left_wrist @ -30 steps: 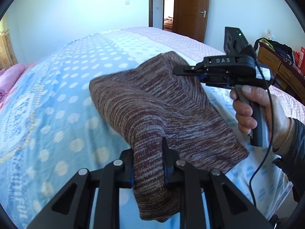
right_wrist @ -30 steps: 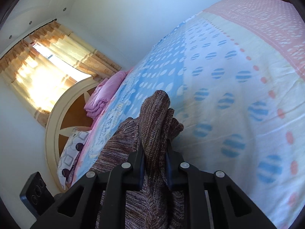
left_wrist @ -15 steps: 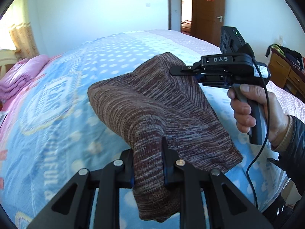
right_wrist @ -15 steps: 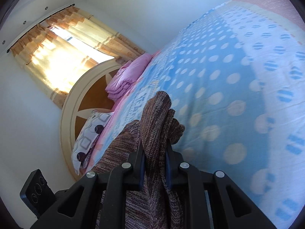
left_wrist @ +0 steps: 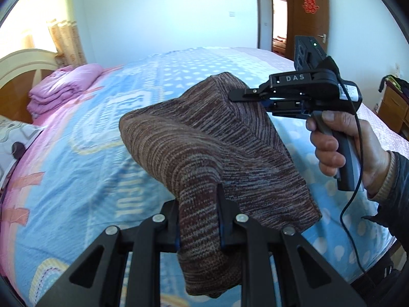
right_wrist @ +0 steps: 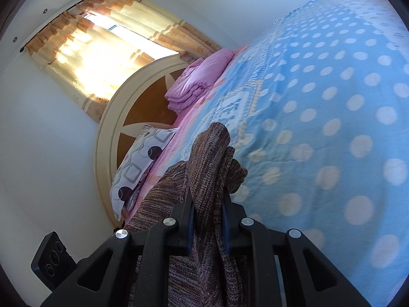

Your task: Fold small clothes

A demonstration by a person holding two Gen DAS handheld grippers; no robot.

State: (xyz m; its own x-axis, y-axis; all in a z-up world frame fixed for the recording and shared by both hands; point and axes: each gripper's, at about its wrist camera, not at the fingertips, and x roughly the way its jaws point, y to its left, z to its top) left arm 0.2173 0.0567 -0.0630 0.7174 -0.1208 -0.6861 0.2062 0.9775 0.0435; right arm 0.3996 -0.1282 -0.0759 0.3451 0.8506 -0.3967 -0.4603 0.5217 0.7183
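A brown marled knit garment (left_wrist: 204, 151) hangs in the air above the bed, folded over and stretched between both grippers. My left gripper (left_wrist: 198, 204) is shut on its near corner. My right gripper (right_wrist: 207, 199) is shut on a bunched edge of the same garment (right_wrist: 209, 153). In the left wrist view the right gripper (left_wrist: 235, 94) comes in from the right, held by a hand (left_wrist: 340, 143), pinching the garment's far top corner. The garment's lower end droops below the left fingers.
The bed (left_wrist: 84, 138) has a blue polka-dot cover with pink edges (right_wrist: 332, 102). Folded pink bedding (left_wrist: 61, 89) and a patterned pillow (right_wrist: 138, 163) lie by the round headboard (right_wrist: 115, 117). A wooden dresser (left_wrist: 393, 107) and door (left_wrist: 306, 12) stand at the right.
Both grippers, still holding the garment, have swung left toward the head of the bed. The headboard, pink bedding and pillow have come into view.
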